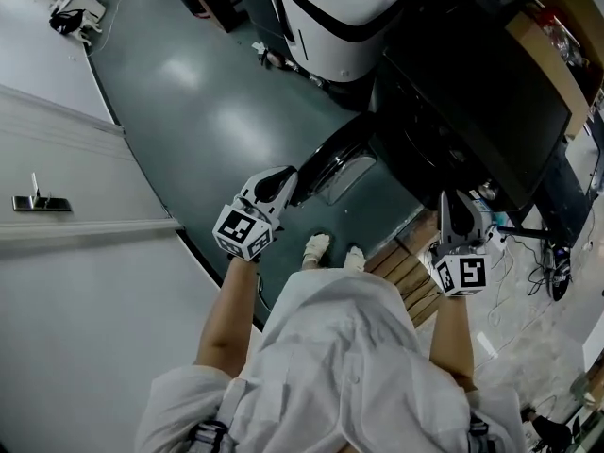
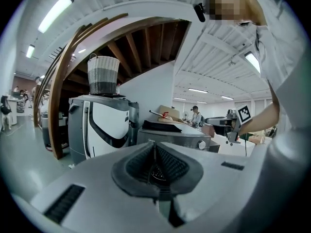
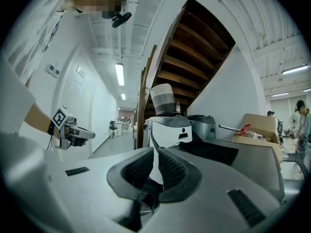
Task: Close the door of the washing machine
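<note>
The dark washing machine (image 1: 472, 111) stands at the upper right of the head view. Its round door (image 1: 335, 163) hangs open toward the floor in front of it. My left gripper (image 1: 283, 179) is held just left of the door's edge; whether it touches the door I cannot tell. In its own view the left gripper (image 2: 154, 166) is shut and empty, pointing over the washer's grey top (image 2: 175, 137). My right gripper (image 1: 451, 206) hovers by the machine's front right. In its own view the right gripper (image 3: 156, 171) is shut with only a slit between the pads, holding nothing.
A white rounded machine (image 1: 344, 8) stands behind the washer, with a woven basket (image 2: 103, 74) on top. A wooden staircase (image 3: 194, 47) rises overhead. Wooden slats (image 1: 411, 272) lie by my feet (image 1: 330, 250). A white wall (image 1: 75, 159) runs along the left, and cables (image 1: 547, 262) lie at the right.
</note>
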Demonstrator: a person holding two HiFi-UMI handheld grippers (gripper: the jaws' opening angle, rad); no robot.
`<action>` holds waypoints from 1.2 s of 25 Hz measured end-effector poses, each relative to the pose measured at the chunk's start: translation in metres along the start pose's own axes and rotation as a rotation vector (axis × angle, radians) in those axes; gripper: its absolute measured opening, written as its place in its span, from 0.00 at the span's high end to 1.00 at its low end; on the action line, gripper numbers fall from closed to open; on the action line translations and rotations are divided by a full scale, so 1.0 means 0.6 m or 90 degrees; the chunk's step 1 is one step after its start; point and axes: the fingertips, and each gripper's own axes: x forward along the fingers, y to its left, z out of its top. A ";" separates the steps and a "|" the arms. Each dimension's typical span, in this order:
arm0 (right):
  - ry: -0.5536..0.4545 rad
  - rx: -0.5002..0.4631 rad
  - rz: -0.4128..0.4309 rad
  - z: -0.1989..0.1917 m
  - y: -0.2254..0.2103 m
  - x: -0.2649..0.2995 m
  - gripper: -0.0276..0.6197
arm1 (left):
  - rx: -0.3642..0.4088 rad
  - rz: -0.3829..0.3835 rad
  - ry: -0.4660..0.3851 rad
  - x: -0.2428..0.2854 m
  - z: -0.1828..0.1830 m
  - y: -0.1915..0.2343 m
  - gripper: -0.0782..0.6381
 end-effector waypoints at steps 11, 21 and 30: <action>0.022 0.035 -0.063 -0.037 0.042 0.059 0.90 | -0.021 -0.071 0.074 0.080 -0.101 0.095 0.86; 0.034 0.052 -0.111 -0.063 0.089 0.061 0.88 | -0.016 -0.167 0.206 0.143 -0.243 0.113 0.70; 0.047 0.058 -0.138 -0.074 0.108 0.040 0.86 | -0.025 -0.184 0.296 0.191 -0.334 0.116 0.60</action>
